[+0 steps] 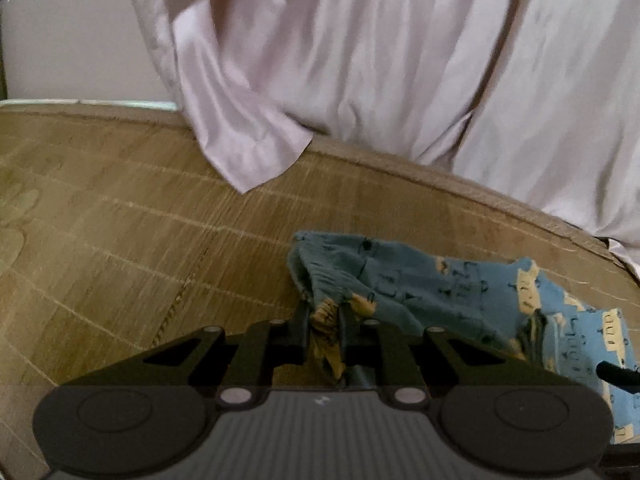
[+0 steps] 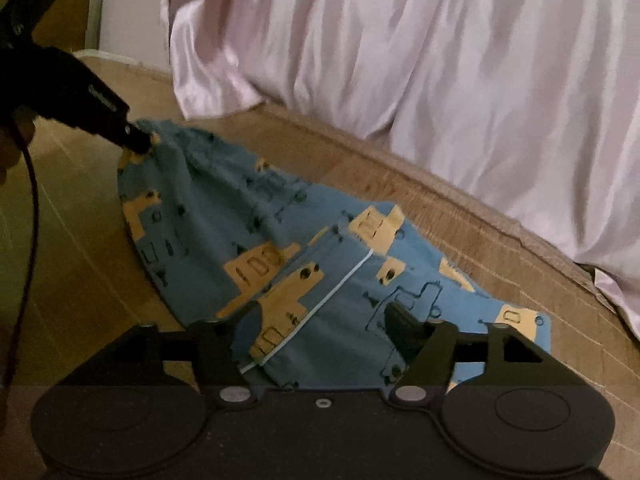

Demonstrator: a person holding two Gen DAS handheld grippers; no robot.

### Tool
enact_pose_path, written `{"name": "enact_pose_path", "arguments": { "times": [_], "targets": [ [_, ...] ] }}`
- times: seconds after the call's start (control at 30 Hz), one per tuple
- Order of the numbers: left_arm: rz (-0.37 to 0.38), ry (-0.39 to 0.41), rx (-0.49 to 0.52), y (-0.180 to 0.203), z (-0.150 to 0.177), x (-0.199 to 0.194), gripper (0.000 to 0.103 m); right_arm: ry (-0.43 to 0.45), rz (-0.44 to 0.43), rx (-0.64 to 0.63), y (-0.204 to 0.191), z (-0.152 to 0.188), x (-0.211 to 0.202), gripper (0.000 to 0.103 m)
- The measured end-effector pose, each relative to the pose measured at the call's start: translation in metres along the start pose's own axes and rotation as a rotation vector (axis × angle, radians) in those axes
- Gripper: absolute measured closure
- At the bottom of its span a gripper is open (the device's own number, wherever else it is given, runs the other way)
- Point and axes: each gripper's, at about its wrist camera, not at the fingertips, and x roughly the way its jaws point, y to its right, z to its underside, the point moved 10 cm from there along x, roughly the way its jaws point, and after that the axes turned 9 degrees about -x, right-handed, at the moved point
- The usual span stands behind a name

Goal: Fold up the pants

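Blue pants [image 2: 224, 216] with yellow block prints and a thin white piping line lie crumpled on a woven bamboo mat [image 2: 80, 272]. In the left wrist view, the left gripper [image 1: 325, 314] is shut on a bunched blue and yellow edge of the pants [image 1: 432, 284], which spread away to the right. The right wrist view shows that same left gripper [image 2: 138, 144] pinching the far left corner of the cloth. The right gripper [image 2: 324, 322] stands wide open over the near end of the pants, one finger on each side of the piping.
A pale pink satin cloth [image 1: 360, 60] hangs along the far edge of the mat, one corner draped onto it. The mat [image 1: 120, 220] stretches bare to the left. A dark cable [image 2: 28, 240] and part of a hand show at the left.
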Motion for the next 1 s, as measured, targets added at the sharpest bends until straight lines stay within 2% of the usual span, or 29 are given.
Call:
{"name": "enact_pose_path", "arguments": {
  "times": [0.1, 0.3, 0.5, 0.7, 0.77, 0.83, 0.93, 1.0],
  "targets": [
    [-0.003, 0.025, 0.076, 0.017, -0.008, -0.012, 0.088, 0.029, 0.009, 0.026, 0.007, 0.002, -0.012, 0.024],
    [0.034, 0.071, 0.229, 0.075, -0.027, -0.037, 0.088, 0.046, 0.069, 0.047, 0.036, 0.019, -0.036, 0.024],
    [0.174, 0.090, 0.407, 0.168, -0.012, -0.058, 0.088, 0.025, 0.180, 0.139, 0.093, 0.055, -0.061, 0.023],
    [0.351, 0.023, 0.554, 0.253, 0.041, -0.065, 0.088, 0.012, 0.232, 0.274, 0.149, 0.091, -0.082, 0.024],
    [0.394, -0.004, 0.603, 0.277, 0.064, -0.061, 0.088, 0.031, 0.178, 0.372, 0.169, 0.098, -0.085, 0.027],
    [0.415, -0.029, 0.649, 0.296, 0.088, -0.048, 0.088, 0.060, 0.079, 0.483, 0.187, 0.100, -0.083, 0.029],
    [0.391, -0.062, 0.736, 0.309, 0.131, -0.021, 0.088, 0.079, -0.097, 0.614, 0.207, 0.098, -0.066, 0.032],
    [0.368, -0.079, 0.775, 0.310, 0.154, -0.008, 0.088, 0.058, -0.195, 0.654, 0.208, 0.095, -0.048, 0.034]
  ]
}}
